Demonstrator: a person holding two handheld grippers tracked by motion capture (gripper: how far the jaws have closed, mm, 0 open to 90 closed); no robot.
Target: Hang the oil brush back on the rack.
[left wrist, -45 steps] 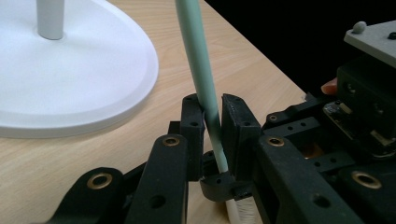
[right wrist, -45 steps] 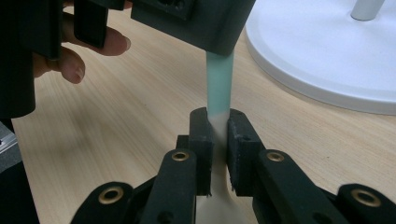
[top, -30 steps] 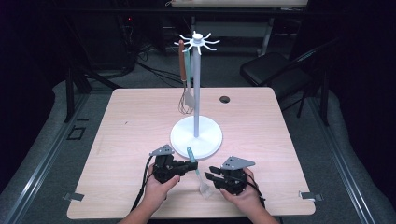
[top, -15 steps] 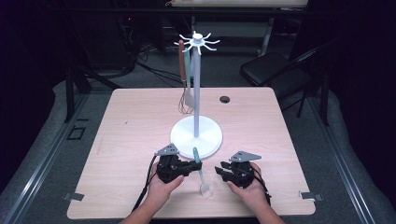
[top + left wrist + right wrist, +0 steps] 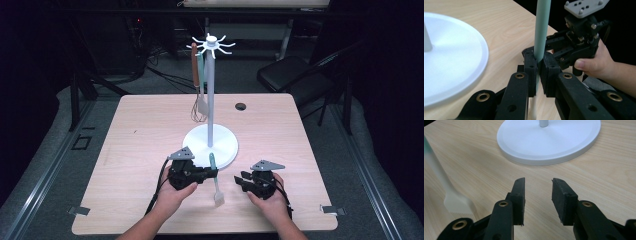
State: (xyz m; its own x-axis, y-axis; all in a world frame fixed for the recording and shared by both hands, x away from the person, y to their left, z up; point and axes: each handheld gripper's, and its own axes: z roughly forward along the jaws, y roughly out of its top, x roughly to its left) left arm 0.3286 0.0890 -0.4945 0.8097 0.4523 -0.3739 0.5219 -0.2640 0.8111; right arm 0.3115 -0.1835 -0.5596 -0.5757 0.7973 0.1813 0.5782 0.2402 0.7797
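A pastry brush (image 5: 216,187) with a teal handle (image 5: 541,30) and a white head (image 5: 456,203) is held near the table's front edge. My left gripper (image 5: 212,174) is shut on the handle, whose top tilts toward the stand; the pads (image 5: 530,70) press it from both sides. My right gripper (image 5: 240,180) stands a little to the right of the brush, clear of it. Its jaws have just been opening, and in the right gripper view nothing lies between them (image 5: 538,192). The white utensil stand (image 5: 210,100) rises from a round base (image 5: 200,142) just behind both grippers.
A brown-handled whisk (image 5: 196,85) and a teal utensil (image 5: 202,102) hang from the stand's top hooks. A small black disc (image 5: 241,106) lies at the far side of the table. A dark chair (image 5: 290,75) stands beyond the table's far right corner.
The right gripper has drawn away to the right from the brush with its jaws wider. The left gripper has risen slightly with the brush in it.
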